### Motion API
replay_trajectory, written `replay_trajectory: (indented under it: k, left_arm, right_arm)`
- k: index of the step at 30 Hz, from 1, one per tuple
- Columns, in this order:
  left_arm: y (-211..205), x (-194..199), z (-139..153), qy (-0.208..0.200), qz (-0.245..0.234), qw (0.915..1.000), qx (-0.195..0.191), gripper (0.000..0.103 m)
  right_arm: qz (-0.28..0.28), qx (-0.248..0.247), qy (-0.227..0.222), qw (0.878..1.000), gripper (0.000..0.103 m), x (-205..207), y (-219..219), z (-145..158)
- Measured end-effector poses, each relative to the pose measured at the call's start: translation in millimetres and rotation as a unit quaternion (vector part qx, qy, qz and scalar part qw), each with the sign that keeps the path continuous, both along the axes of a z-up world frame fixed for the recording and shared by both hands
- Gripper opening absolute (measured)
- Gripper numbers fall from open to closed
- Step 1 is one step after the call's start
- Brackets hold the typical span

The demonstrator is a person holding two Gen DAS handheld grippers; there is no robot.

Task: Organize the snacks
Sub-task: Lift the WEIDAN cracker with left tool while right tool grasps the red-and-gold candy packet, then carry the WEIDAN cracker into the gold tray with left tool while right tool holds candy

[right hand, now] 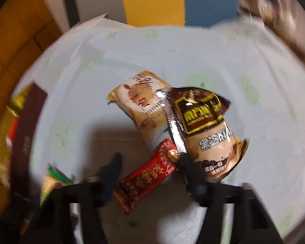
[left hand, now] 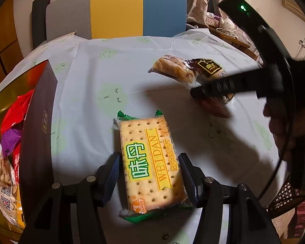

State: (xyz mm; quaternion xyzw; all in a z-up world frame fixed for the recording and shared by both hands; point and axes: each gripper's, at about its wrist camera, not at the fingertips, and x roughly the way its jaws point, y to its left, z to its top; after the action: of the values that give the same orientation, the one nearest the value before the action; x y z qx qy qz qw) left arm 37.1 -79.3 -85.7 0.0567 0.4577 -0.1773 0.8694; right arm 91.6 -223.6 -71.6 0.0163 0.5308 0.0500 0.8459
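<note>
Left wrist view: left gripper (left hand: 150, 170) clasps a WEIDAN cracker pack (left hand: 150, 162) above the white tablecloth (left hand: 87, 65).
Right gripper (right hand: 150, 174) straddles the red snack bar (right hand: 146, 177); whether its pads press it, I cannot tell.

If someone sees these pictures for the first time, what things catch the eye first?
First, the cracker packet with big green-and-yellow lettering, lying on the white tablecloth between the left gripper fingers. Next, the red snack bar between the right gripper fingers, beside a shiny brown packet. At the left, the dark box holds more colourful snacks.
</note>
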Motion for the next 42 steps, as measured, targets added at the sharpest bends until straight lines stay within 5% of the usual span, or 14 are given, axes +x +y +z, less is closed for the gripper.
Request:
replay_trajectory:
  k: [9, 13, 15, 26, 30, 34, 36, 39, 40, 41, 42]
  left_arm:
    - [2.7, -2.1, 0.0, -0.002, 0.002, 0.9999, -0.010, 0.058]
    - [3.0, -0.8, -0.5, 0.000, 0.003, 0.9999, -0.011, 0.058]
    - [2.7, -0.4, -0.6, 0.001, 0.003, 0.9999, -0.011, 0.058]
    - [1.5, -0.4, -0.3, 0.002, 0.007, 1.0000, -0.006, 0.058]
    - [1.2, -0.2, -0.2, 0.003, 0.008, 1.0000, -0.005, 0.058]
    - [0.8, -0.2, -0.3, 0.002, 0.008, 1.0000, -0.006, 0.058]
    - [0.7, -0.2, -0.6, 0.001, 0.008, 1.0000, -0.006, 0.058]
    - [1.0, -0.5, -0.9, 0.001, 0.008, 0.9999, -0.007, 0.058]
    - [1.3, -0.4, -0.9, 0.001, 0.007, 0.9999, -0.008, 0.058]
    - [2.1, -0.2, -0.6, 0.002, 0.007, 0.9999, -0.010, 0.058]
    - [4.2, 0.5, 0.1, 0.004, 0.008, 0.9999, -0.015, 0.056]
  right_arm:
    - [0.154, 0.004, 0.009, 0.988, 0.023, -61.8, 16.6, 0.7]
    - [0.140, 0.026, 0.007, 0.990, 0.026, -79.0, 2.1, 0.0]
    - [0.117, 0.039, 0.008, 0.992, 0.037, -89.3, -1.0, -1.4]
    - [0.111, 0.051, -0.010, 0.992, 0.043, -116.0, -17.4, 3.8]
    - [0.108, 0.057, -0.001, 0.993, 0.070, -113.9, -10.8, 3.5]
    - [0.089, 0.049, -0.009, 0.995, 0.070, -121.9, -13.4, 9.9]
    - [0.076, 0.051, -0.013, 0.996, 0.065, -128.7, -14.8, 10.7]
    - [0.077, 0.056, -0.012, 0.995, 0.046, -137.0, -11.0, 6.0]
    - [0.076, 0.051, -0.013, 0.996, 0.029, -137.5, -7.9, 3.3]
    - [0.071, 0.034, -0.022, 0.997, 0.021, -140.7, -6.4, 2.4]
    - [0.064, 0.017, -0.031, 0.997, 0.022, -141.6, -4.9, 2.1]
